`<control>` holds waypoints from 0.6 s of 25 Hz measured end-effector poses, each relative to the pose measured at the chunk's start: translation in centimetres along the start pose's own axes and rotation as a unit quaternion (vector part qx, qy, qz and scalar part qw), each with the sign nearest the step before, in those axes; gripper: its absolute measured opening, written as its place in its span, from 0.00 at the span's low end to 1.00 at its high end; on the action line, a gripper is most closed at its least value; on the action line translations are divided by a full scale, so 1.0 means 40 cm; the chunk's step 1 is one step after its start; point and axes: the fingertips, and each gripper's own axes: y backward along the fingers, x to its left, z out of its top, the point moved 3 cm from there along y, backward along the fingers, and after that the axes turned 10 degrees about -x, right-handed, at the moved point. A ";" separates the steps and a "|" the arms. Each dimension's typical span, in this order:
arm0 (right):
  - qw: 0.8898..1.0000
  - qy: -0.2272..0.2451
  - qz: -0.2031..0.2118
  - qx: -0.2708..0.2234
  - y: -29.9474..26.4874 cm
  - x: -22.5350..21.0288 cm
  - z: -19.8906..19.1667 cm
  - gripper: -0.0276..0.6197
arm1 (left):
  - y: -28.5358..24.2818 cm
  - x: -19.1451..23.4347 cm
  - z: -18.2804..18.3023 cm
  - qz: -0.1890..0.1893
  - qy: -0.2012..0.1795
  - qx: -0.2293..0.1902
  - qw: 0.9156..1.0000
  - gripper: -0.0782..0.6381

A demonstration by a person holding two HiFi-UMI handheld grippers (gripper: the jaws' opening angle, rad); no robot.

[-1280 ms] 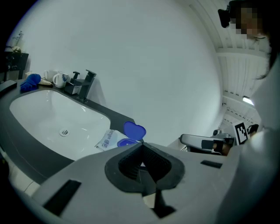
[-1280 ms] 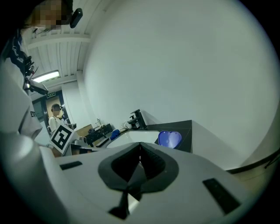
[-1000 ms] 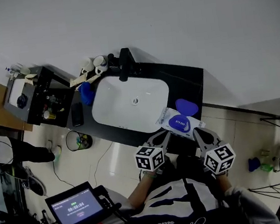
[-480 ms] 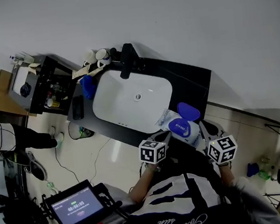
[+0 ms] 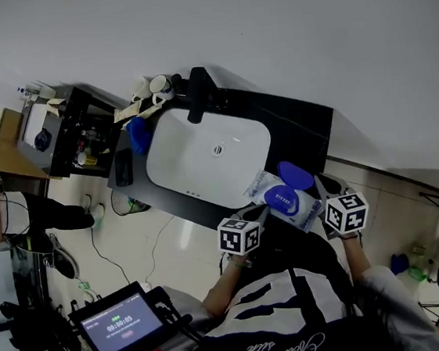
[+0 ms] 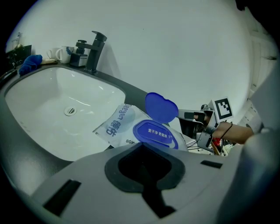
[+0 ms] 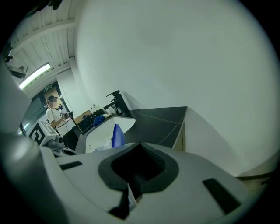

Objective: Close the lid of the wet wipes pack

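a white sink (image 5: 201,153) is set in the dark counter (image 5: 300,126), with a black faucet (image 5: 197,95) at its back rim. a blue cloth (image 5: 137,135) and mugs (image 5: 159,85) sit by the sink's left end. a lit screen (image 5: 120,324) stands lower left.

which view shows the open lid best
Left gripper view: the lid stands open, face-on above the pack. Head view shows it small; right gripper view shows only its edge.

Both arms reach forward side by side, the left gripper (image 5: 257,215) with jaws pressed together, the right gripper (image 5: 322,194) pinching a thin edge of the wipes pack (image 6: 116,124).
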 end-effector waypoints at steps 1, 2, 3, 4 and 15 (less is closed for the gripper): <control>1.000 0.000 0.005 -0.001 -0.004 0.007 0.003 0.04 | -0.001 0.001 -0.001 0.000 0.001 0.000 1.000 0.11; 1.000 0.000 0.011 -0.004 -0.004 0.016 0.008 0.04 | -0.002 0.002 -0.001 0.000 0.001 0.000 1.000 0.11; 1.000 -0.001 0.017 -0.006 -0.001 0.027 0.013 0.04 | -0.002 0.002 -0.001 0.000 0.002 0.000 1.000 0.11; 1.000 -0.002 0.024 -0.008 0.003 0.040 0.016 0.04 | -0.002 0.002 -0.001 0.000 0.002 -0.001 1.000 0.11; 0.994 0.034 0.102 0.037 0.028 0.197 -0.029 0.04 | 0.018 0.000 0.014 -0.007 0.004 -0.008 1.000 0.11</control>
